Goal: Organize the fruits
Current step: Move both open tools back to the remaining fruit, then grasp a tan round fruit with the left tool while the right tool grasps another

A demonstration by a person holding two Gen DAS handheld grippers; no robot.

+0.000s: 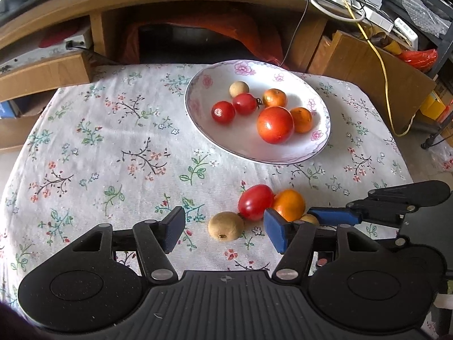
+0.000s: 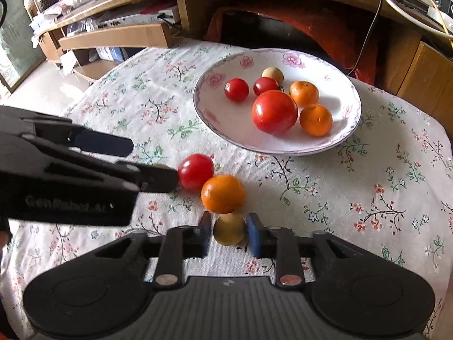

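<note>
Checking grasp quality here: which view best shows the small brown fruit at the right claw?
The right wrist view: the small brown fruit sits centred between the right claw pads, whole outline visible, contact unclear. In the left wrist view only a sliver shows behind the left claw's blue pad.
</note>
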